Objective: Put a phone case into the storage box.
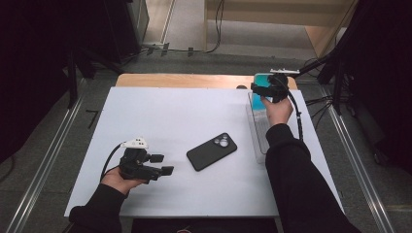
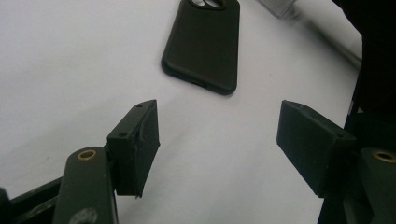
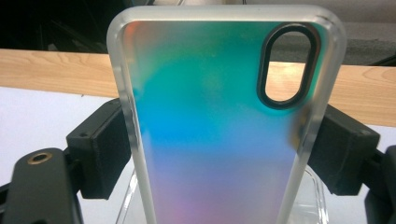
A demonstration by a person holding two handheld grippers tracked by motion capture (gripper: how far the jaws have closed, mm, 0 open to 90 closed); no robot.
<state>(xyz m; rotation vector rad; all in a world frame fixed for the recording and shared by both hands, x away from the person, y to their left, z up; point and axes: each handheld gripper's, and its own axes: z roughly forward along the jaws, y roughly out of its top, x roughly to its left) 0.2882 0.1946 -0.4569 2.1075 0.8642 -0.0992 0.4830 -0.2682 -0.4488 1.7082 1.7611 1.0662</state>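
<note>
The right gripper (image 1: 266, 90) is clamping an iridescent phone case (image 3: 219, 135) by its two long edges, the black blocky pads pressing on the frosted, translucent rim from either side. The case is a thin, rounded-corner shell, its back glowing from teal through blue into violet and pink, with a dark-ringed oval camera cutout (image 3: 288, 67) near one upper corner through which the pale wooden table edge (image 3: 51, 72) is showing. In the right gripper view it is standing upright between the jaws, and below it the glossy wall of a clear plastic tray (image 3: 317, 196) is peeking out; in the high view that long, narrow tray (image 1: 256, 127) is lying along the right side of the matte white tabletop (image 1: 170, 111), with the case being held at its far end. A black phone case (image 1: 212, 151), smooth and rubbery-looking with rounded corners and a round camera hole, is lying flat near the table's middle, well apart from both grippers. The left gripper (image 1: 162, 164) is resting low near the front left, jaws standing apart and gripping nothing, pointing toward the black case, which is lying just beyond them in the left gripper view.
</note>
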